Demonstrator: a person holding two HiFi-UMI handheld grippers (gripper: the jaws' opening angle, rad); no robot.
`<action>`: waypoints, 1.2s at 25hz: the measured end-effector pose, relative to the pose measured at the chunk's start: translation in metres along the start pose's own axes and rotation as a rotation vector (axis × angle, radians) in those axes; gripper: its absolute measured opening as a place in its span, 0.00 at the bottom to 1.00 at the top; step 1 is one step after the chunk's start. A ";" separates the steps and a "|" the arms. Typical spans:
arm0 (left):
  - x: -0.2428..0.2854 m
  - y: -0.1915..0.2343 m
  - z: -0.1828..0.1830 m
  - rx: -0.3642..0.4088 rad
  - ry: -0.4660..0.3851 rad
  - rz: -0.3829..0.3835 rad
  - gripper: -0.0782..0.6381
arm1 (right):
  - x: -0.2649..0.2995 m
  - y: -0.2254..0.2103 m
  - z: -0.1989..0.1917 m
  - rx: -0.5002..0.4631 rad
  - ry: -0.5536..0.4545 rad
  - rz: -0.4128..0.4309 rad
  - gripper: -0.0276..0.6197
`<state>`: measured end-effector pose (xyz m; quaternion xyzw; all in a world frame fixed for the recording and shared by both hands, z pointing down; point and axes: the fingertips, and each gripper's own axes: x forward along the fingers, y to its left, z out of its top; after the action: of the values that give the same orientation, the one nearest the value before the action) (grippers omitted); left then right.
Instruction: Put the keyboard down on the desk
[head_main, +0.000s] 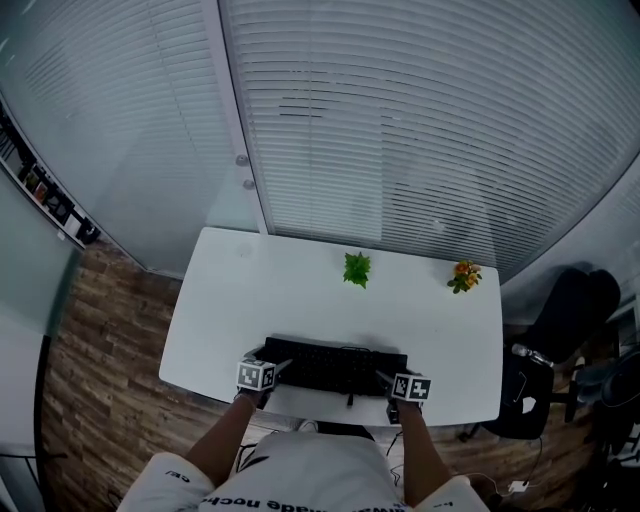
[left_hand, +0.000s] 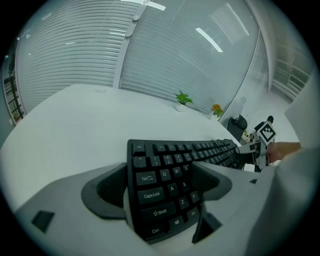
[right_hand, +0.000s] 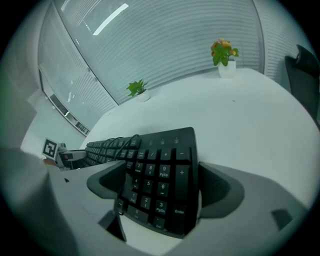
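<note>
Crosswise, keyboard (head_main: 335, 366) between both tongs (left_hand: 162, 187) (right_hand: 162, 190).

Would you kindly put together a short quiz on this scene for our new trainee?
1. True or false: only the left gripper grips the keyboard.
2. Which end does the right gripper hold? A number pad; B Caps Lock; C neither.
3. How many small potted plants stand on the desk?
Key: 1 false, both grip it; 2 A; 3 two, the green plant and the orange-flowered plant.
</note>
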<state>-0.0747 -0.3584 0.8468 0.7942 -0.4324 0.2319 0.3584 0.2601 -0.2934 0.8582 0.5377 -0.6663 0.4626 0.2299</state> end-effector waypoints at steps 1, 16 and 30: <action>0.001 0.000 0.000 0.000 0.001 0.001 0.67 | 0.001 0.000 0.000 -0.002 -0.005 -0.007 0.76; -0.069 -0.041 0.071 0.103 -0.263 -0.011 0.53 | -0.067 0.034 0.046 -0.237 -0.288 -0.069 0.39; -0.191 -0.157 0.167 0.303 -0.588 -0.161 0.23 | -0.200 0.165 0.114 -0.487 -0.562 0.059 0.14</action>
<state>-0.0296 -0.3299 0.5529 0.9030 -0.4137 0.0253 0.1136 0.1923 -0.2926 0.5834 0.5538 -0.8092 0.1313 0.1460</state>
